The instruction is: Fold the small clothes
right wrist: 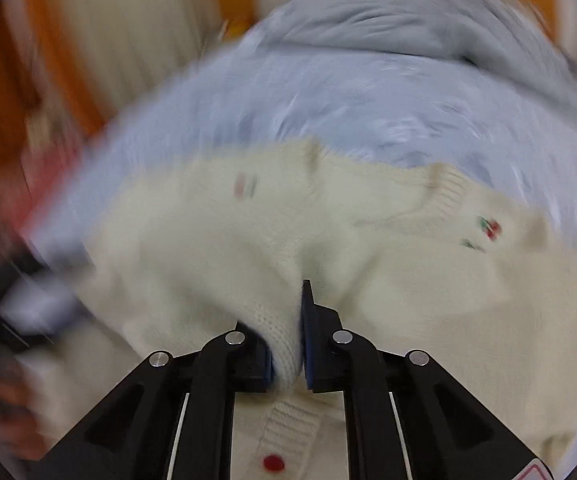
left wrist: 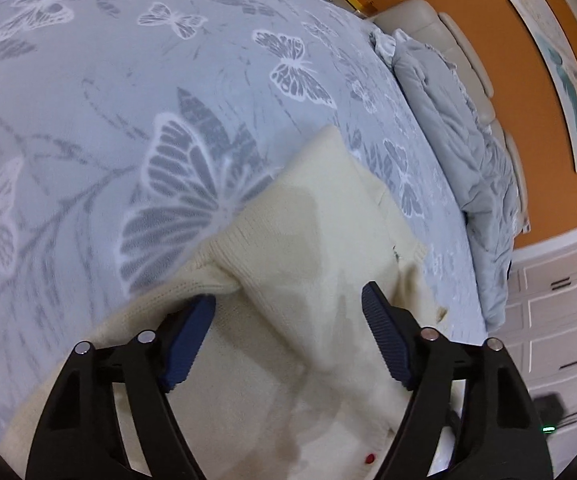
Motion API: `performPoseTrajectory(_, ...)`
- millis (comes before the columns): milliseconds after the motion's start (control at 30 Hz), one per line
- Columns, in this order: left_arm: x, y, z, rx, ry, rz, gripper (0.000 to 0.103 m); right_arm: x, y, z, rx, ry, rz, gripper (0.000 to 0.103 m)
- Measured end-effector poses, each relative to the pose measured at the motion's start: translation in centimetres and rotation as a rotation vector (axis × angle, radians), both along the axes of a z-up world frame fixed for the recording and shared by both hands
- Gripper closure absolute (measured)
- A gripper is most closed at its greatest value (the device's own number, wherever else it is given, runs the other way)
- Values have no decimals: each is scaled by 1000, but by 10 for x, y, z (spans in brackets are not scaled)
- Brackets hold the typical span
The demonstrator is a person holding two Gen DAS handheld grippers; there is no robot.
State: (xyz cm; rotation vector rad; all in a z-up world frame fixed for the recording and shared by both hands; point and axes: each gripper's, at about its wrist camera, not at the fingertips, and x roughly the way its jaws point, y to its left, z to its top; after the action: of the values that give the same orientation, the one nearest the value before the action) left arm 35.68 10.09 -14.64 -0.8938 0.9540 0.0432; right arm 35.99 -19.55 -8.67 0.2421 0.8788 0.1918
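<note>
Clearly, the right gripper (right wrist: 300,320) is clamped on a bunched fold of the cream cardigan (right wrist: 388,280), which lies on the butterfly bedspread (left wrist: 128,100). Above it, the left gripper (left wrist: 288,312) hovers, fingers spread apart.

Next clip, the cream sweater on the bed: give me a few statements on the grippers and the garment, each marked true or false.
1. The right gripper is shut on a fold of the sweater. True.
2. The left gripper is shut on the sweater. False: it is open, its fingers wide apart over the knit.
3. The sweater lies on a bedspread with a butterfly print. True.
4. The sweater's button is blue. False: it is red.
5. The wall is green. False: it is orange.
</note>
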Motion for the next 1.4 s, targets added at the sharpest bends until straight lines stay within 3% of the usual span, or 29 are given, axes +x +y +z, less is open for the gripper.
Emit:
performPoseTrajectory(67,-1,1,-3,-20,-3,-15,32,-25,-58,7,180,-28,-139,93)
performPoseTrajectory(100,-2,-1,-4,-36,0,-26,32,-31,-72,1,216,-14,-167,88)
performPoseTrajectory(200,-2,-7,-4,-52,9,-14,32,-39,-96,-42,231,133,-195,70)
performPoseTrajectory(233,-1,-8,-4,-74,19,-6,32,-41,-99,-51,248,160,-191,70)
performPoseTrajectory(267,-2,-9,-5,-130,30,12,32,-46,-102,-55,284,146,-193,66)
performPoseTrajectory(367,-2,-8,-9,-240,57,42,32,-55,-112,-46,333,91,-244,27)
performPoseTrajectory(433,-1,-11,-15,-321,98,63,32,-59,-123,-40,349,46,-316,24)
performPoseTrajectory(500,5,-13,-19,-344,127,81,36,-51,-133,-47,401,72,-351,25)
performPoseTrajectory(533,9,-13,-19,-320,131,94,51,-48,-139,-51,424,85,-376,29)
performPoseTrajectory(567,13,-12,-18,-299,123,100,73,-43,-144,-58,432,108,-407,52)
performPoseTrajectory(600,20,-10,-14,-257,125,100,83,-41,-145,-59,421,128,-414,94)
performPoseTrajectory(633,22,-7,-9,-243,112,108,89,-33,-147,-55,443,153,-383,94)
performPoseTrajectory(667,23,-3,-3,-239,86,117,91,-31,-147,-42,500,98,-352,94)
performPoseTrajectory(767,20,10,28,-194,-61,112,91,-45,-138,30,587,-197,-186,96)
performPoseTrajectory(833,15,12,32,-123,-116,82,91,-56,-128,47,546,-303,-124,97)
performPoseTrajectory(867,15,11,29,-90,-108,76,91,-49,-125,29,492,-242,-141,97)
performPoseTrajectory(933,19,5,5,14,-27,43,91,-32,-127,-28,443,-26,-205,97)
performPoseTrajectory(967,20,4,-11,13,16,29,92,-25,-130,-68,430,129,-262,97)
performPoseTrajectory(1000,17,6,-14,1,2,36,92,-28,-133,-82,467,137,-272,97)
performPoseTrajectory(1100,18,7,-10,26,-19,13,91,-44,-136,-50,540,12,-250,97)
performPoseTrajectory(1167,19,6,-13,39,-23,-6,90,-52,-137,-34,529,-55,-226,97)
performPoseTrajectory(1200,20,4,-13,53,-28,-12,90,-51,-139,-41,506,-37,-233,97)
performPoseTrajectory(1267,22,-2,-11,95,-30,-30,90,-37,-139,-81,464,130,-254,100)
performPoseTrajectory(1400,17,-8,-11,152,-60,-63,90,-47,-141,-55,519,42,-248,93)
